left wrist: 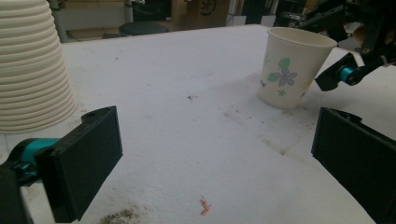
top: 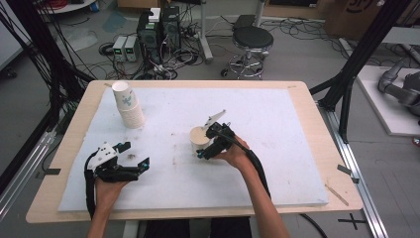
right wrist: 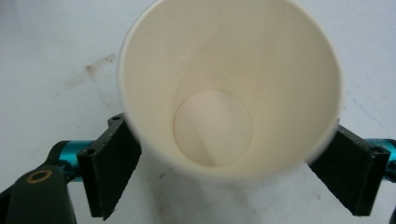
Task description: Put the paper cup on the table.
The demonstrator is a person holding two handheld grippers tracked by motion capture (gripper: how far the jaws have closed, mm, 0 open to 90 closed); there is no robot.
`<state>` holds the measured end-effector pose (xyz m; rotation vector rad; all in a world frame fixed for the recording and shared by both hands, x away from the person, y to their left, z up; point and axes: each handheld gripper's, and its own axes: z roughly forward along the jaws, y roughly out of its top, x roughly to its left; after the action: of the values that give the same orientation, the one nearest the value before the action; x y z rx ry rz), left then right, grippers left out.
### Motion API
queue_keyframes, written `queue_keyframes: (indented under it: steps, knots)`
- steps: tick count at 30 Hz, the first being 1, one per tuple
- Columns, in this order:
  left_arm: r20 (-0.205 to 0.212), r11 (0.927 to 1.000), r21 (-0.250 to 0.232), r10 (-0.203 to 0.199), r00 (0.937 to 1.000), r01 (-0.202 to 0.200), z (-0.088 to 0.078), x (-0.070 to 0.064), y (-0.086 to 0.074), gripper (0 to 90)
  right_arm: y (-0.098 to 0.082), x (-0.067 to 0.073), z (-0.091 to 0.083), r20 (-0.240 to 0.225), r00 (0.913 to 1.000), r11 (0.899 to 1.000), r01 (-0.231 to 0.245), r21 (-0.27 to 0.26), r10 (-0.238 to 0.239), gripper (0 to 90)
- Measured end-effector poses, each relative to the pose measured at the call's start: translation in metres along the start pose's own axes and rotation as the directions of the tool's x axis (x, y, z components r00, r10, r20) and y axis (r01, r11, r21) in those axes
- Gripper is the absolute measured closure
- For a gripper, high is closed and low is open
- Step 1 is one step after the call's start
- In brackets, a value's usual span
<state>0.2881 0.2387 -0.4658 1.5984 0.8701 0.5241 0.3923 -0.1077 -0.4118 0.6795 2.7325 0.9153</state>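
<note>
This place looks like a robotics lab or a test room. On the grey floor beyond the table [top: 317, 148], many loose cables [top: 193, 49] lie around two computer towers [top: 158, 29] and small power units [top: 125, 48]. A round black stool [top: 252, 39] stands near them. Black metal frame beams [top: 366, 49] rise at the right, and a grey robot arm [top: 401, 87] rests at the far right.

The high view looks forward and down on the whole desk [top: 307, 99] from above the person's side. The left claw's camera sits low, facing level across the foam toward the paper cup [left wrist: 292, 67]; the right claw's camera peers straight down into that same cup [right wrist: 229, 88] from very near.
</note>
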Motion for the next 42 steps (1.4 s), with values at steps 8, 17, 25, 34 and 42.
queue_keyframes:
  steps: [8,17,25,34,42]
  knots:
    - [0.007,1.0,0.002,0.002,1.0,-0.002,0.0,0.0,0.0,1.7,-0.056,0.004,-0.039,0.02,0.9973,0.979,-0.066,-0.195,0.071,13.4]
    - [0.009,1.0,-0.005,0.008,0.9999,-0.008,-0.001,0.0,0.0,1.7,-0.109,0.0,-0.07,0.07,0.9859,0.937,-0.121,-0.329,0.152,13.5]
    - [0.028,0.9998,-0.018,0.003,0.9996,-0.003,-0.003,0.001,-0.001,1.8,-0.146,-0.003,-0.075,0.083,0.9771,0.893,-0.143,-0.427,0.196,13.6]
    - [0.027,0.9995,-0.031,0.007,0.9996,-0.007,-0.004,0.001,-0.002,1.8,-0.161,-0.002,-0.075,0.146,0.9528,0.84,-0.155,-0.519,0.266,15.6]
    - [0.022,0.9998,-0.02,0.005,0.9997,-0.004,-0.003,0.001,-0.002,1.8,-0.161,-0.002,-0.074,0.137,0.9572,0.853,-0.156,-0.498,0.255,15.6]
